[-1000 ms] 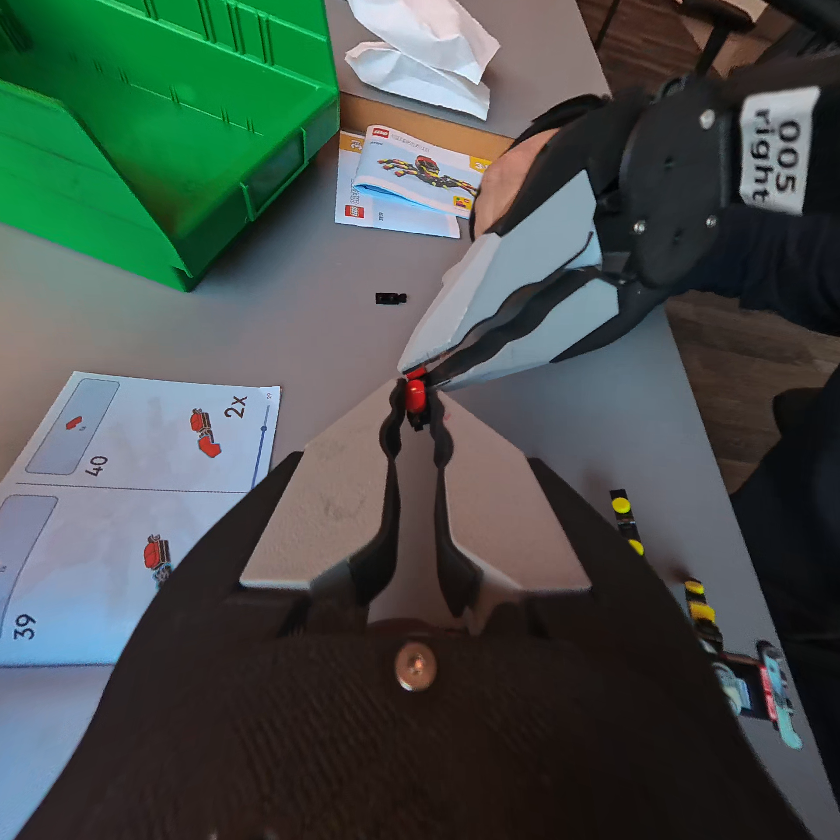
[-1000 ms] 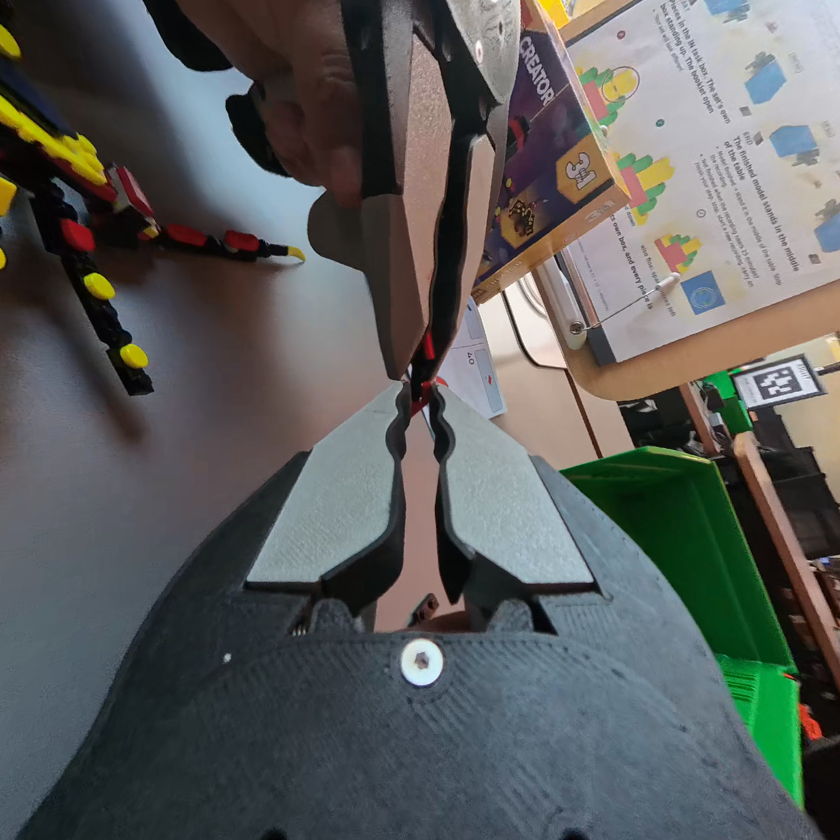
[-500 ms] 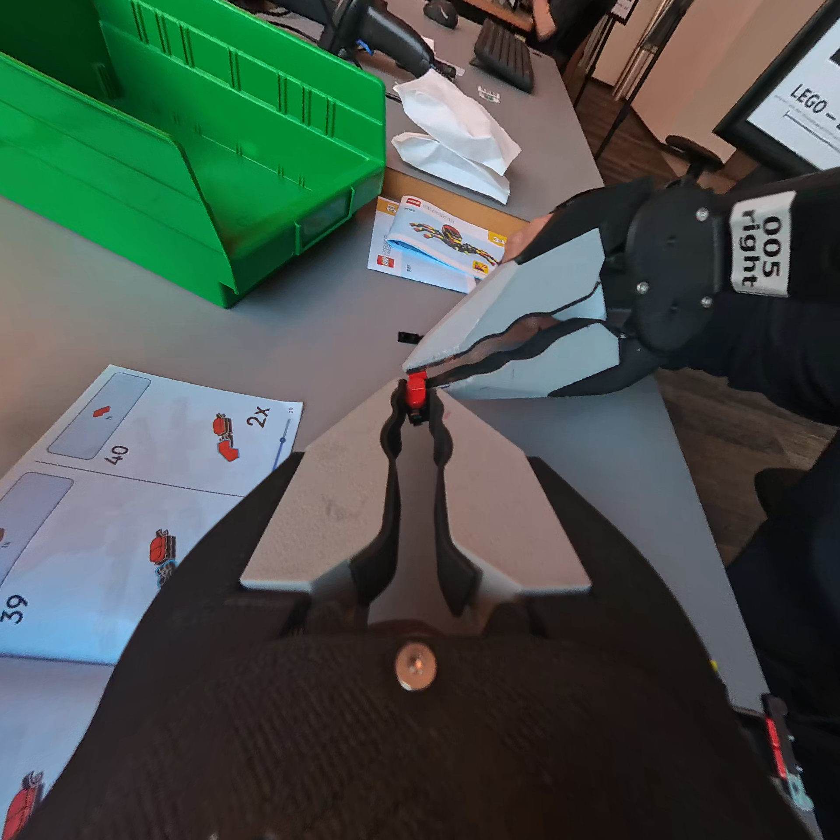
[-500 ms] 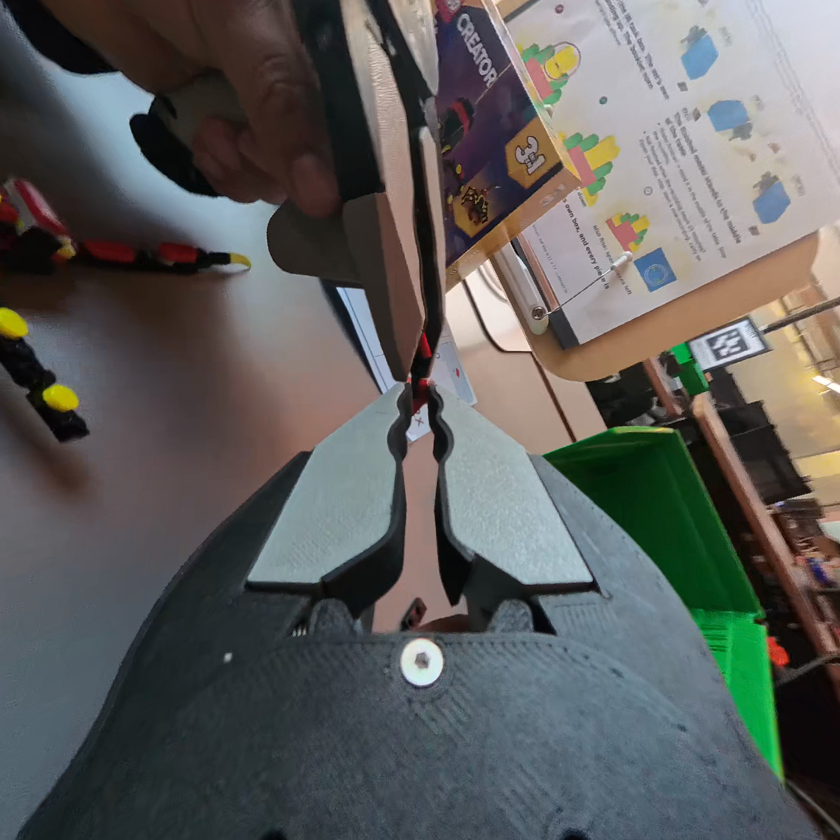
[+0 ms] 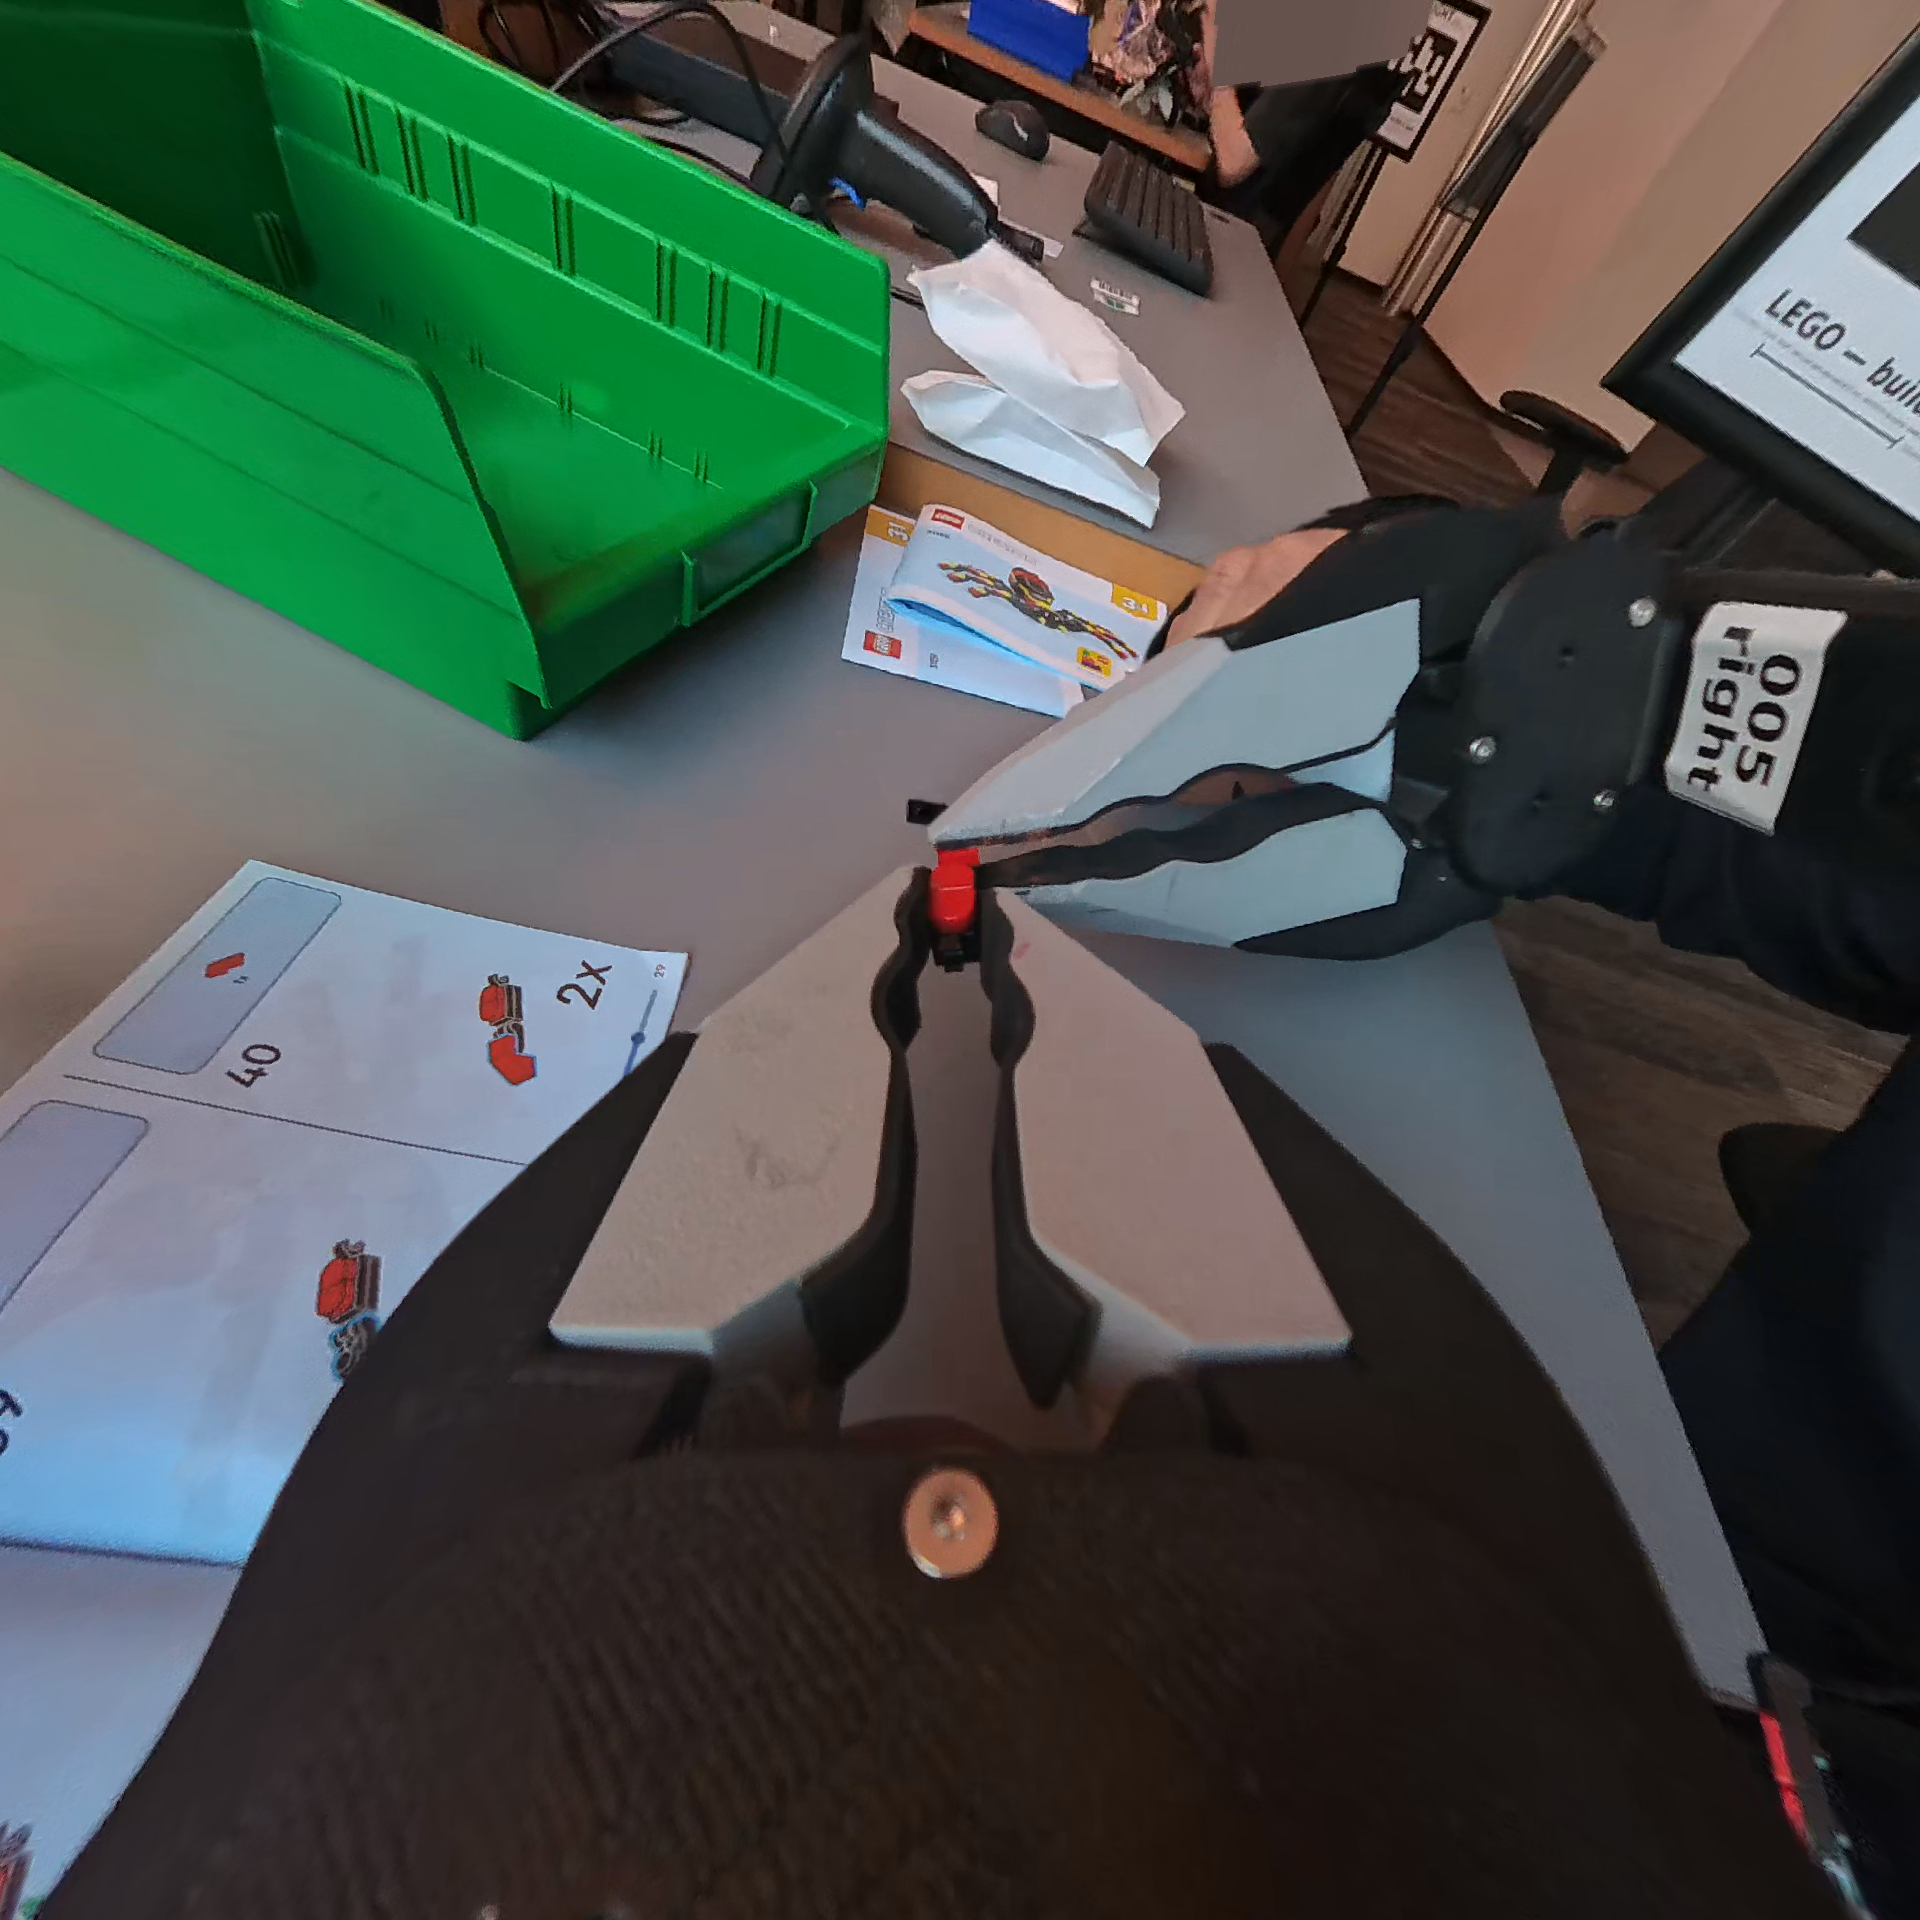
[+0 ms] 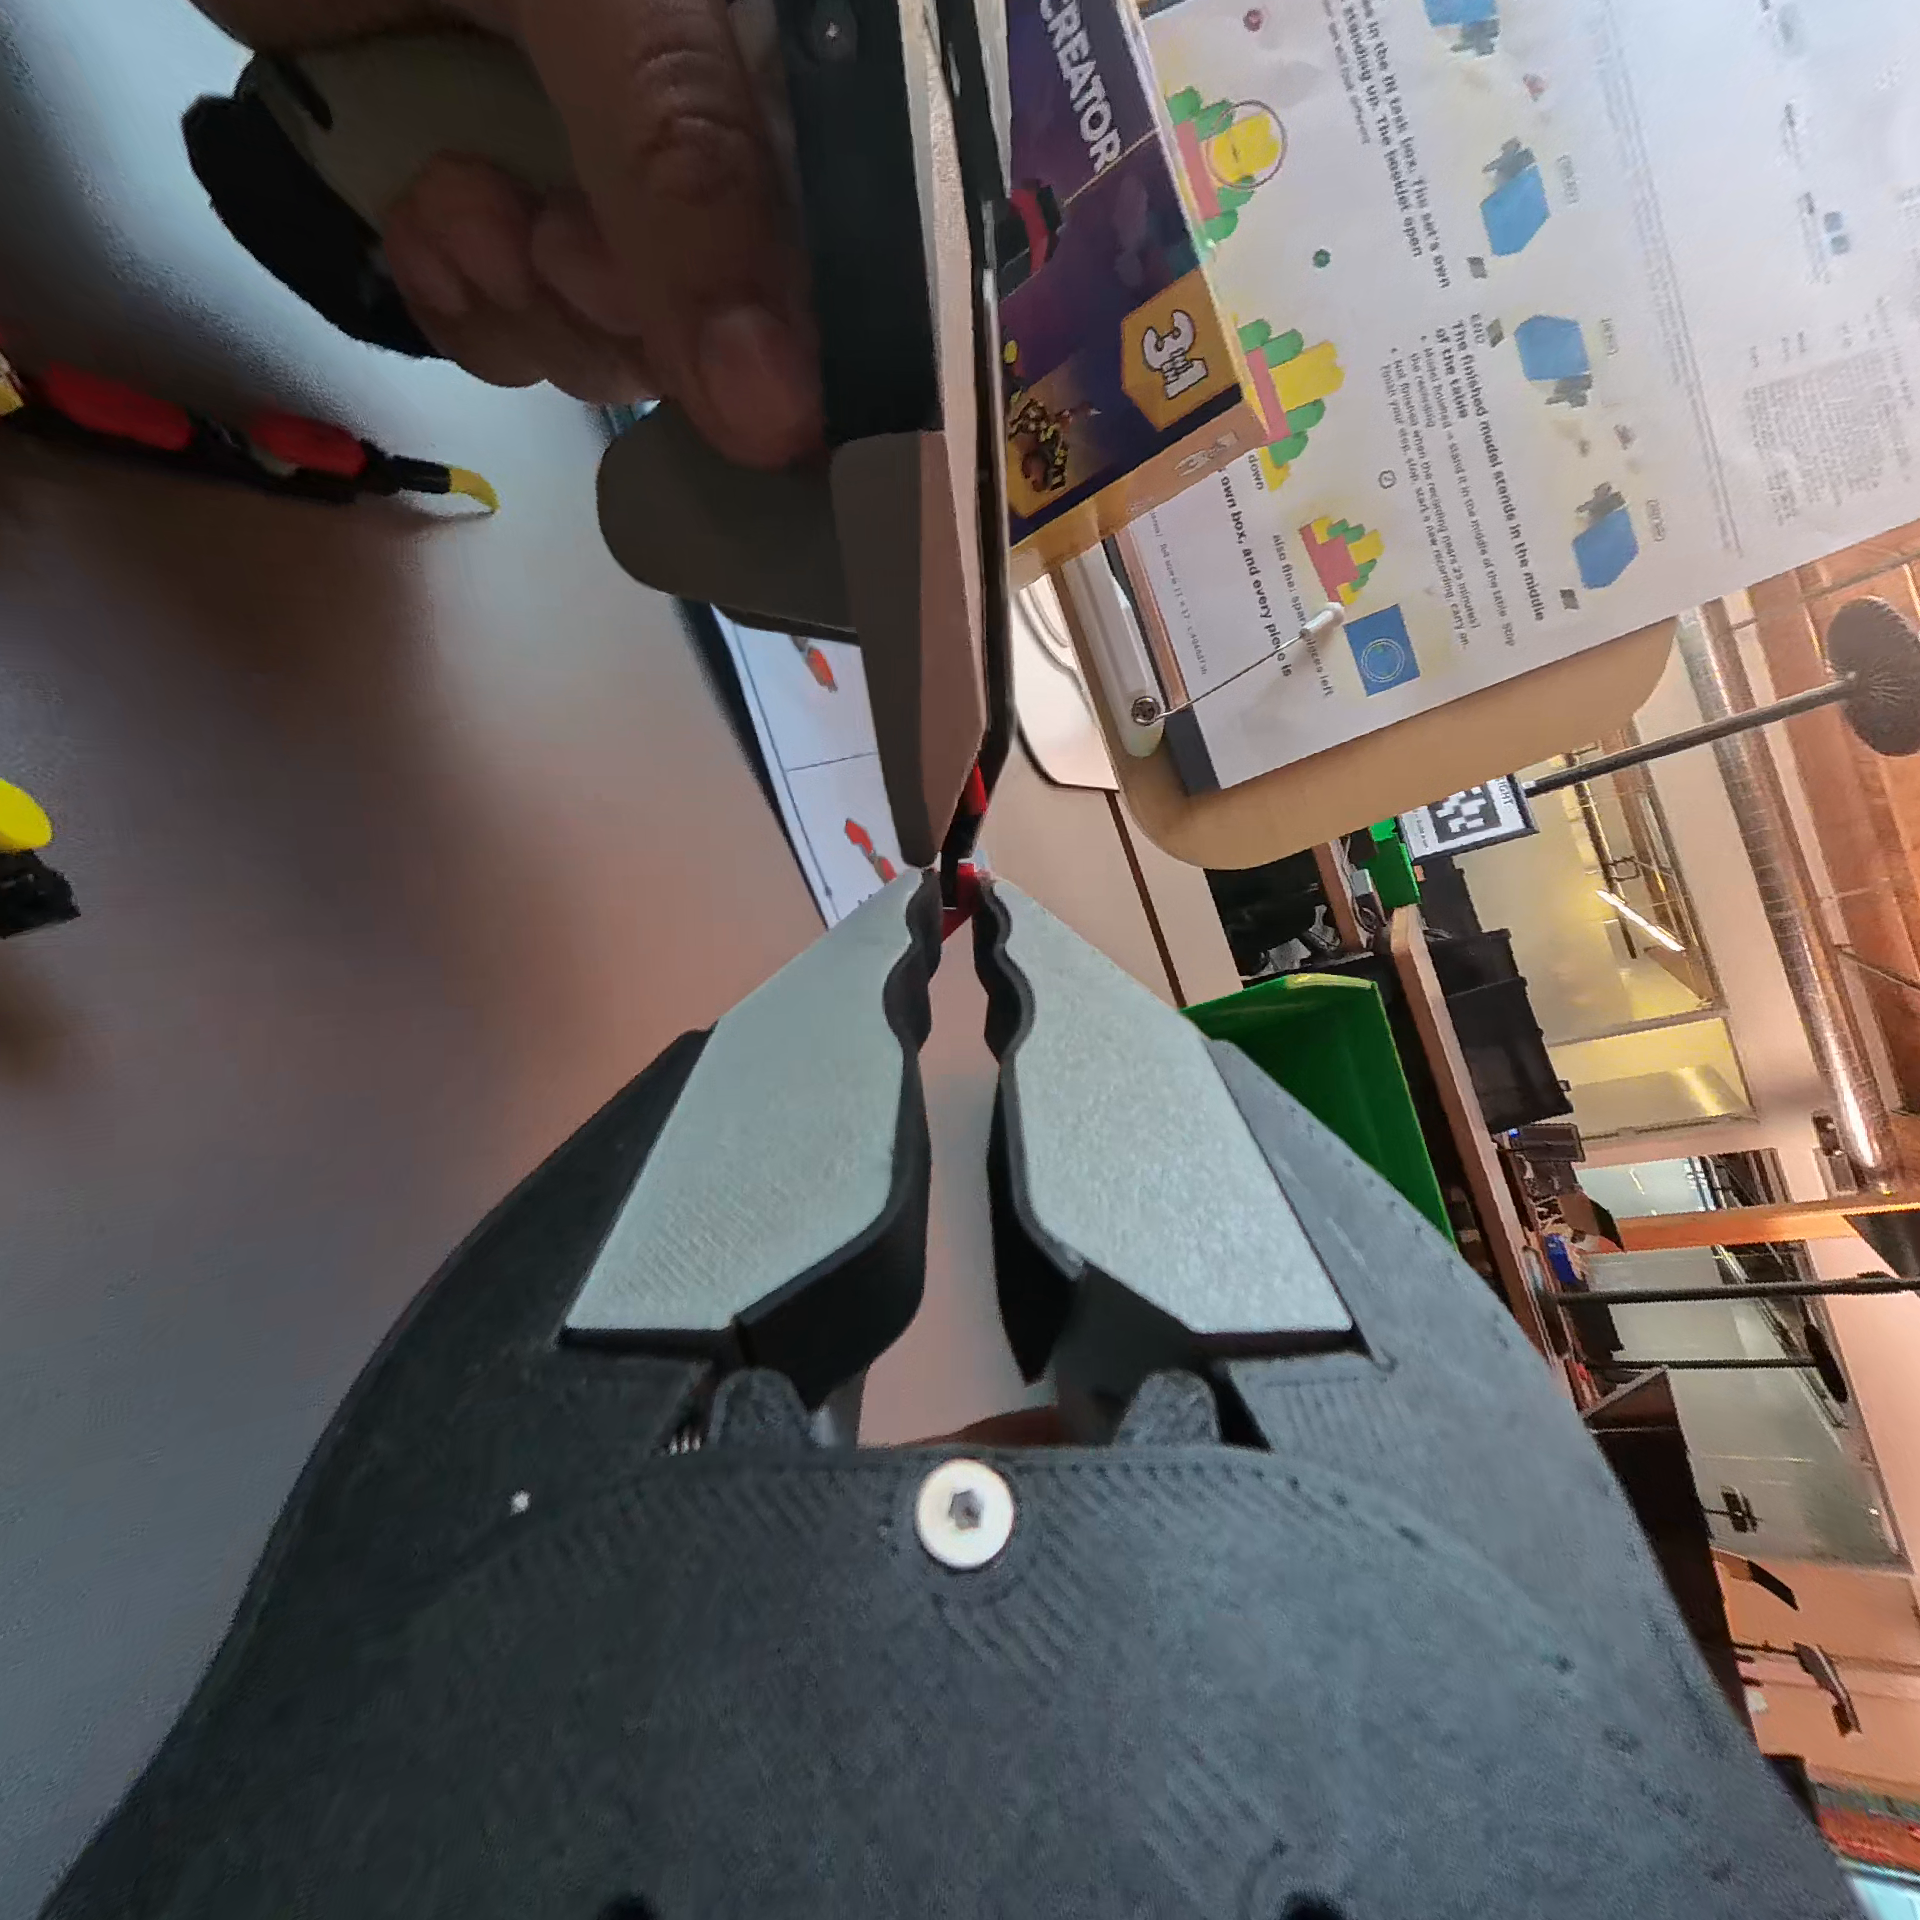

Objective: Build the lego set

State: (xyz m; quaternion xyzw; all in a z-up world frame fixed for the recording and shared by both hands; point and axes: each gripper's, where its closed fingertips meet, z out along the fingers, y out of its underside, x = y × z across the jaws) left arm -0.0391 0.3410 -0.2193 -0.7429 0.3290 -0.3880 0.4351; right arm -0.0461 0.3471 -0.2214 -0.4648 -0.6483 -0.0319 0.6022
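Note:
In the left wrist view my left gripper is shut on a small red and black Lego piece, held above the grey table. My right gripper comes in from the right, and its closed tips touch the top of that piece. In the right wrist view my right gripper is shut on a small red piece. The left gripper hangs down from above, tip to tip with it, with red showing in its jaws. How the pieces join is hidden by the fingertips.
A green bin stands at the back left. An open instruction sheet lies at the left, a booklet and white bag behind. A tiny black piece lies on the table. Black, red and yellow model legs and the set box show in the right wrist view. My left and right fingertips are right by each other.
Both grippers have stayed tip to tip on the red piece. Both cameras have tilted, so the left view shows more of the far table and the right view fewer model legs.

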